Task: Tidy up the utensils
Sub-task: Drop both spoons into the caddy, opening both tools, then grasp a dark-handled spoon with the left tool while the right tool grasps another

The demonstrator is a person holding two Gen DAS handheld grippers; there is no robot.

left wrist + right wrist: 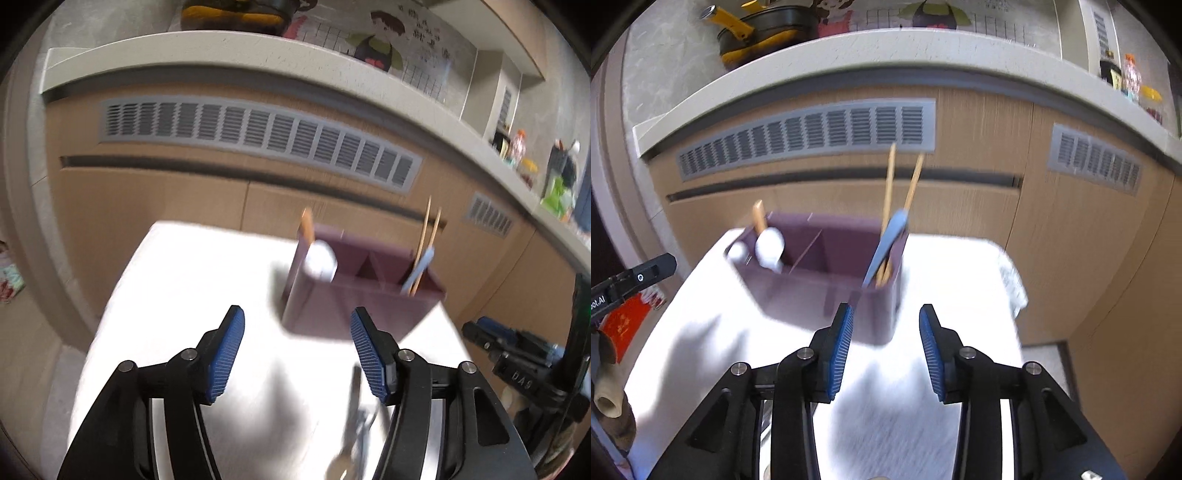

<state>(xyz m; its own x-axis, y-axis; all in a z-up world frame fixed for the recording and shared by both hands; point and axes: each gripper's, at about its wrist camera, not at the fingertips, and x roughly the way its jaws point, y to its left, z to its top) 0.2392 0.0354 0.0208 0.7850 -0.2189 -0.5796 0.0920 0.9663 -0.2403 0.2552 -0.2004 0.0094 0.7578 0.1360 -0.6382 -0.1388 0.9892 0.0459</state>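
A purple utensil holder (354, 295) with several compartments stands on a white table (192, 280); it also shows in the right wrist view (812, 291). Its left compartment holds a white spoon (770, 245) and a wooden handle (759, 216). Its right compartment holds two wooden chopsticks (889, 184) and a blue utensil (888, 240). A metal spoon (354, 432) lies blurred on the table below my left gripper (297, 350), which is open and empty. My right gripper (886, 343) is open and empty just before the holder's right end.
Wooden cabinets with grey vents (258, 136) and a pale countertop (221, 51) stand behind the table. A yellow-handled pan (753, 33) sits on the counter. Bottles (1126, 77) stand at the right. The other gripper (517, 354) shows at the right edge.
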